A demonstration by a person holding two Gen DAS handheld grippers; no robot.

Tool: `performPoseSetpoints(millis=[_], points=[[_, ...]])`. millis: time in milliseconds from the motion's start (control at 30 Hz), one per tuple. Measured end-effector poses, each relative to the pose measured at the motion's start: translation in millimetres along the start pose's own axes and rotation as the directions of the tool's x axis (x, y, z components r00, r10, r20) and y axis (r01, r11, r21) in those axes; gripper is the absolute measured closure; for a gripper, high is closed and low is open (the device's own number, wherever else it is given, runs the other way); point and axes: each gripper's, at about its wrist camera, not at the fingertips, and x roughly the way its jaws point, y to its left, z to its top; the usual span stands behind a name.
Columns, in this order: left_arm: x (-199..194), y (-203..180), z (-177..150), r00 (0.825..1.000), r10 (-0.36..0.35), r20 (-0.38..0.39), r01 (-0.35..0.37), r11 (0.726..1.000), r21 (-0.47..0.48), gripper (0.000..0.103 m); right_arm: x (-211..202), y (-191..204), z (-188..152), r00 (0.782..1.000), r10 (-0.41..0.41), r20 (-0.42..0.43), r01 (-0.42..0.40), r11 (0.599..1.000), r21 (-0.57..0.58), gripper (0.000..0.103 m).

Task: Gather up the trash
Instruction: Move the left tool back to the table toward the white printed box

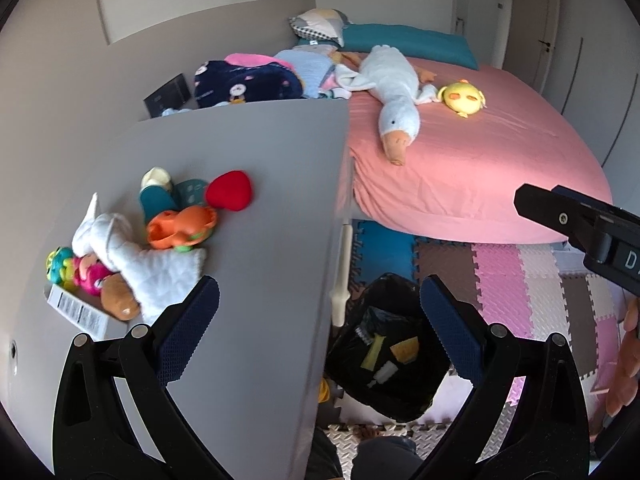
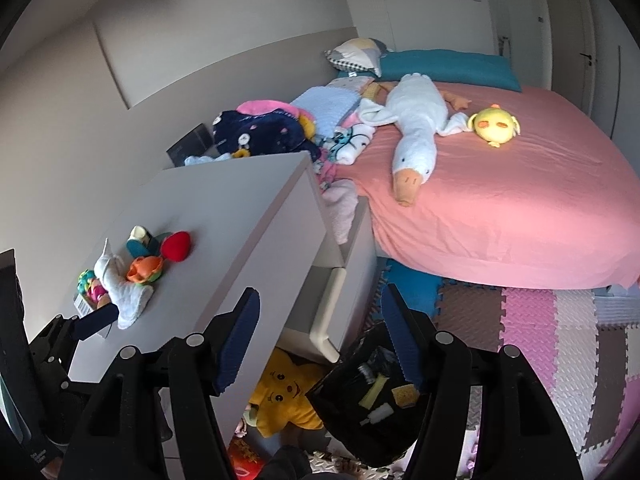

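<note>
A trash bin lined with a black bag (image 1: 390,344) stands on the floor beside the grey dresser; it also shows in the right wrist view (image 2: 360,396). Inside lie a yellow wrapper (image 1: 372,354), a yellow scrap (image 1: 405,349) and a small white bottle (image 1: 385,372). My left gripper (image 1: 320,320) is open and empty, above the dresser's edge and the bin. My right gripper (image 2: 320,332) is open and empty, above the bin's near rim. The right gripper's body shows at the right edge of the left wrist view (image 1: 580,228).
The grey dresser top (image 1: 260,184) holds a pile of plush toys (image 1: 160,240) and a white labelled box (image 1: 78,314). A pink bed (image 1: 480,160) carries a goose plush (image 1: 394,96) and a yellow chick plush (image 1: 464,98). Foam puzzle mats (image 1: 520,288) cover the floor. A yellow star plush (image 2: 288,396) lies under the dresser.
</note>
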Motion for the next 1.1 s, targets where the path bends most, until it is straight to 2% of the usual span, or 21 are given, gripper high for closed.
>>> performPoseSetpoints(millis=[367,433,633,800,1100], points=[[-7.7,42.8,-12.9,0.999,0.049,0.000,-0.049,0.995,-0.089,0.006,13.2,40.0,-4.5,0.998,0.047,-0.030,-0.049,0.997,-0.060,0.039],[-9.6,53.2,-15.4,0.998,0.063,0.000,-0.062,0.991,-0.114,0.006,16.4,48.6,-4.8,0.998,0.058,-0.034,-0.060,0.996,-0.071,0.035],[-12.2,84.2,-21.4,0.995,0.100,-0.006,-0.099,0.982,-0.163,0.006,28.2,74.1,-4.5,0.995,0.082,-0.051,-0.087,0.991,-0.105,0.034],[-15.5,115.2,-27.3,0.991,0.133,-0.013,-0.132,0.963,-0.233,0.006,41.6,92.1,-4.0,0.993,0.094,-0.065,-0.101,0.988,-0.118,0.034],[-16.4,173.2,-40.3,0.986,0.167,-0.028,-0.165,0.913,-0.372,0.006,63.3,117.2,-0.7,0.991,0.104,-0.083,-0.115,0.984,-0.138,0.034]])
